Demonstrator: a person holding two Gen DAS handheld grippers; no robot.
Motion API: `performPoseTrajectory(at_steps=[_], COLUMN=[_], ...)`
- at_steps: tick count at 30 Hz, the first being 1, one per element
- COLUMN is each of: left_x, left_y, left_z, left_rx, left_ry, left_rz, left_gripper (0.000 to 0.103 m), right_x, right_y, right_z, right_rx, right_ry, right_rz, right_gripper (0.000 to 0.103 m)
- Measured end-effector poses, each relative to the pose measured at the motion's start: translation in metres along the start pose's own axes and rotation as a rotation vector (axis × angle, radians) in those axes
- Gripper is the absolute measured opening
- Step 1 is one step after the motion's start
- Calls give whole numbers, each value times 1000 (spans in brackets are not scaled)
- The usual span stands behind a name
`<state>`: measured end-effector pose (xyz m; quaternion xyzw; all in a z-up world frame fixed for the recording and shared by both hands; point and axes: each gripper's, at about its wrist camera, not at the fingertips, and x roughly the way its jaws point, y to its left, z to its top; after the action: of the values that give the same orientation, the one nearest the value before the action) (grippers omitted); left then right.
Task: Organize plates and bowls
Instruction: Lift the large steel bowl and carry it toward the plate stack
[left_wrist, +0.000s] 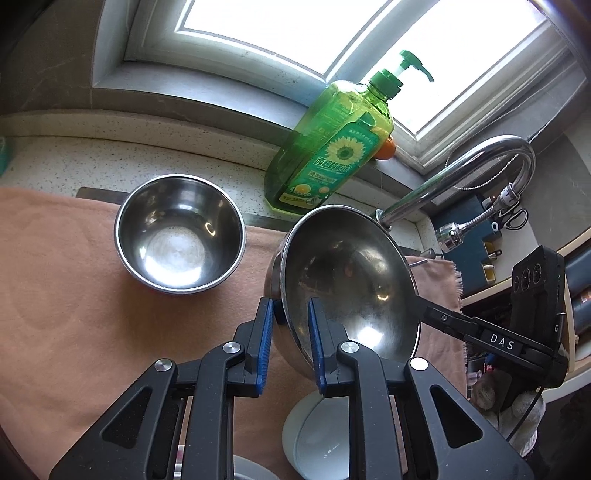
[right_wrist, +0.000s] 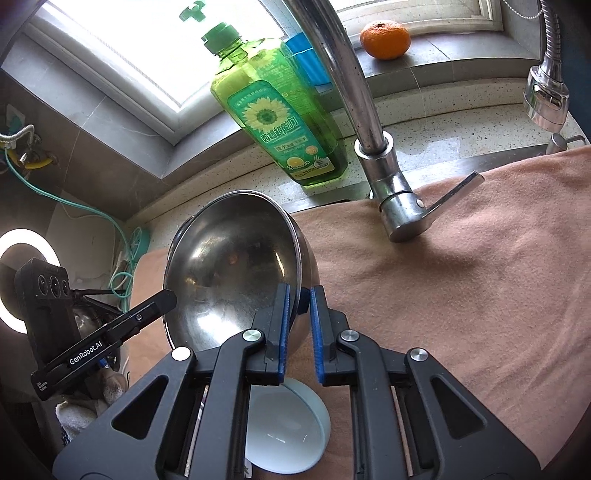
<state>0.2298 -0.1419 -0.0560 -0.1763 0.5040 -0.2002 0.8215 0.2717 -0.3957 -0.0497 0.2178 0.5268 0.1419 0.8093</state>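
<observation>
Both claws are on one steel bowl, held tilted up off the towel that covers the counter. Its open side faces back toward the person, bottom toward the window.

Left claw: blue pads nearly together, pinching the rim on the bowl's left side, one pad inside, one outside. Right claw: same narrow pinch on the opposite rim.

A second steel bowl sits upright on the towel, toward the back edge of the counter, left of the held one and apart from it. A white bowl sits upright on the towel at the front, below the claws.

Soap bottle and tap stand along the back edge, just behind the held bowl.
</observation>
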Motion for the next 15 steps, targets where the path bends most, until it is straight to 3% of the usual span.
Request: performPoseTrajectory(at_steps=[15], left_x=[-57], left_y=[-4], left_z=[-25], left_rx=[-25], left_ry=[-99], left_rz=[33], left_gripper=[17], right_x=[-28], right_y=[38], right_z=[-30], right_rx=[-76], right_ry=[-2], right_rz=[49], right_gripper=[12])
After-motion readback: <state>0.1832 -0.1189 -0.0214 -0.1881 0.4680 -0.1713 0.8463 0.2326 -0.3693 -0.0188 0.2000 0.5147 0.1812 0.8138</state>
